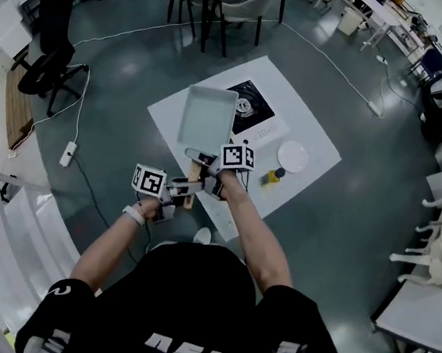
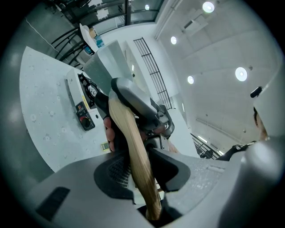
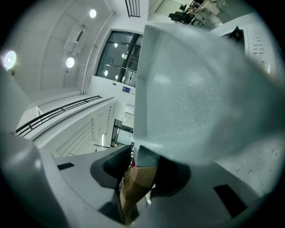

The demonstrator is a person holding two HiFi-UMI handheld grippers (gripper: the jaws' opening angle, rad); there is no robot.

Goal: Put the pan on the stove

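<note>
**Head view:** The pan, square and grey, is held up by its wooden handle. It sits over the near-left part of the white table, just left of the black stove, and its edge covers a bit of the stove's side. Long axis runs near-to-far: handle twd the person, body pointing away. The left tool takes the handle's near end and the right tool is further up, by the body. Both forearms reach fwd, the right one stretched more. A white plate lies right of the stove. A small yellow item is too small to ID.

**Left gripper view:** The left tool pinches the handle, which runs up and away to the pan. The handle's butt is cut off below. The right hand's fingers show behind it. The stove is on the table.

**Right gripper view:** The right tool pinches the handle right at the body. The pan fills the upper right, blurred, w/ its far rim out of frame.
</note>
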